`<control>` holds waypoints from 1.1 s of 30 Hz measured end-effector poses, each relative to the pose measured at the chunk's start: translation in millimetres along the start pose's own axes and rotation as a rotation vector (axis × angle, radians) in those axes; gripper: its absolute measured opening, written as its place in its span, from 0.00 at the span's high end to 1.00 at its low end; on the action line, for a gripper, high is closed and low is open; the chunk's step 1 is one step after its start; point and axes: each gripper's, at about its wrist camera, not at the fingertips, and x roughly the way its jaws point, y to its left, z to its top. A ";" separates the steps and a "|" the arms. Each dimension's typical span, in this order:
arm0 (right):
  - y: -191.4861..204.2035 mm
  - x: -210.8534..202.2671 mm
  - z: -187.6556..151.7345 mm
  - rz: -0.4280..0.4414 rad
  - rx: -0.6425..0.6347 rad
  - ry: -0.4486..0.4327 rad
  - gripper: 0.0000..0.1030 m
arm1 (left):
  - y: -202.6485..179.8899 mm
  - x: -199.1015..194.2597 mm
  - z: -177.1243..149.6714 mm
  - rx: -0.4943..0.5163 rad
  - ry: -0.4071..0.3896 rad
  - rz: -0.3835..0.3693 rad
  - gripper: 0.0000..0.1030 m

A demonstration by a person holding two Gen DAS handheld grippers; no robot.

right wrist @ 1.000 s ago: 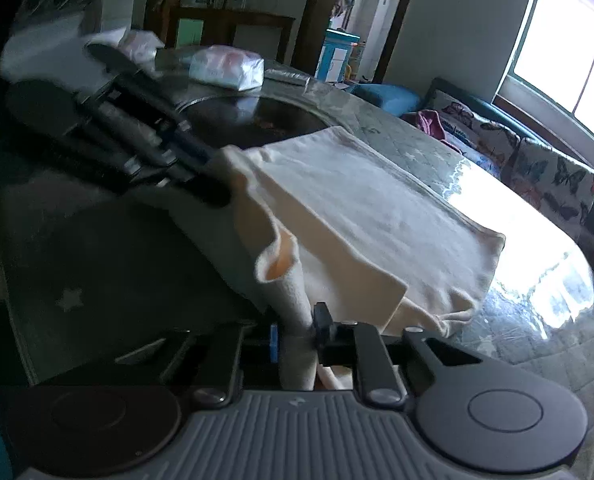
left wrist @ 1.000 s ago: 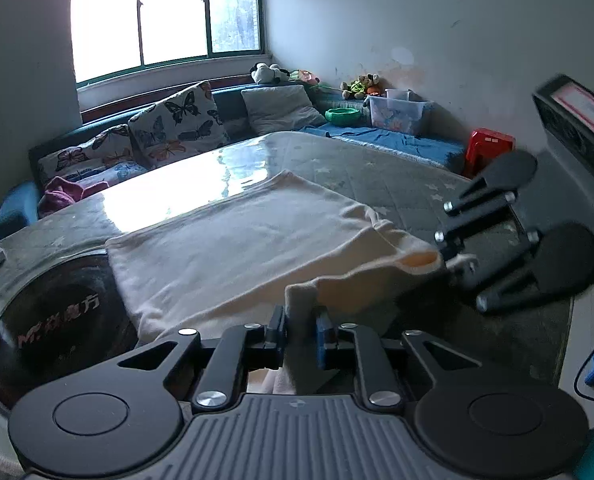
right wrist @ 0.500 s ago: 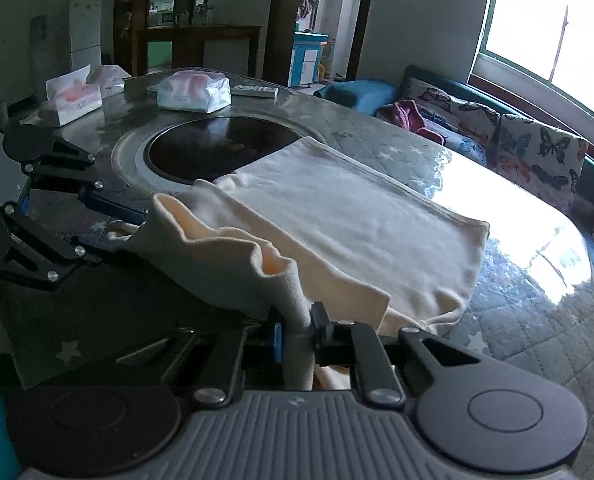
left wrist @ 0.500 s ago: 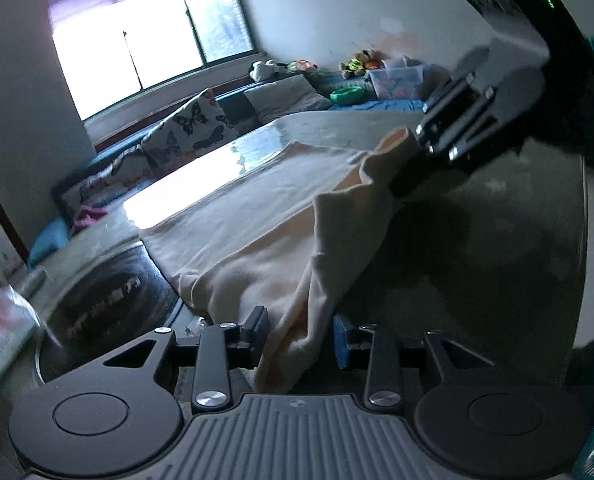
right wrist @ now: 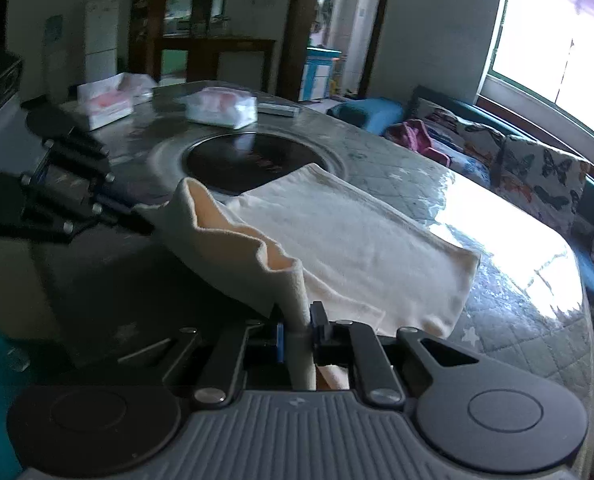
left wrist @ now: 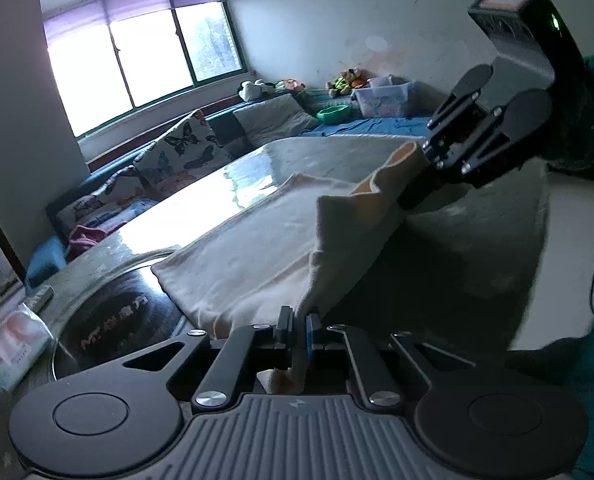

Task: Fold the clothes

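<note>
Both claws, left gripper [left wrist: 299, 330] and right gripper [right wrist: 297, 330], are pinching cream cloth [left wrist: 257, 248]; far clear bin [left wrist: 385, 98] is holding something, possibly toys.

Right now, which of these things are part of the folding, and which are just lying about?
In the job: cloth; left gripper and right gripper, each shut on a corner of it; table.

Lying about: tissue packs, remote, cushions, soft toys, storage box.

Quilted table [right wrist: 437, 184] under cream garment [right wrist: 337, 232], tissue packs [right wrist: 221, 110].
</note>
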 end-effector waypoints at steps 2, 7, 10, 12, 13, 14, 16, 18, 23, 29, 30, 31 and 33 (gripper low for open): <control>8.3 -14.8 -3.4 0.020 -0.002 0.005 0.89 | -4.3 -16.7 0.7 -0.019 -0.005 -0.018 0.93; 31.6 -41.2 -11.4 0.064 -0.008 0.034 0.90 | -9.1 -39.0 2.3 -0.074 -0.006 -0.068 0.94; 31.4 -43.7 -8.3 0.056 -0.003 0.030 0.90 | -2.8 -33.4 6.5 -0.080 -0.012 -0.057 0.94; 23.8 -42.6 -0.7 0.050 0.016 0.020 0.90 | 6.5 -27.6 11.3 -0.093 -0.021 -0.045 0.93; 17.9 -40.8 4.8 0.040 0.021 0.011 0.90 | 11.4 -24.7 13.9 -0.096 -0.030 -0.037 0.94; 12.8 -39.1 9.4 0.032 0.022 0.005 0.90 | 16.3 -21.0 17.1 -0.098 -0.039 -0.029 0.94; 2.3 -31.9 19.8 0.021 0.023 -0.003 0.90 | 25.9 -10.8 25.9 -0.100 -0.055 -0.014 0.93; -9.1 -23.3 30.3 0.012 0.022 -0.009 0.90 | 36.5 1.7 33.7 -0.105 -0.058 -0.004 0.94; -42.7 6.5 52.5 0.004 0.026 -0.007 0.90 | 65.0 41.8 49.3 -0.126 -0.040 0.020 0.94; -79.7 60.8 64.0 -0.001 0.077 0.026 0.90 | 93.1 98.2 51.2 -0.168 0.024 0.041 0.94; -84.7 70.5 62.8 0.000 0.095 0.034 0.89 | 96.5 108.0 49.1 -0.178 0.039 0.049 0.94; -88.1 79.8 60.8 -0.001 0.107 0.042 0.89 | 100.1 118.3 46.9 -0.192 0.056 0.053 0.94; -94.9 95.9 54.5 -0.014 0.148 0.049 0.89 | 104.2 133.7 42.2 -0.211 0.080 0.051 0.94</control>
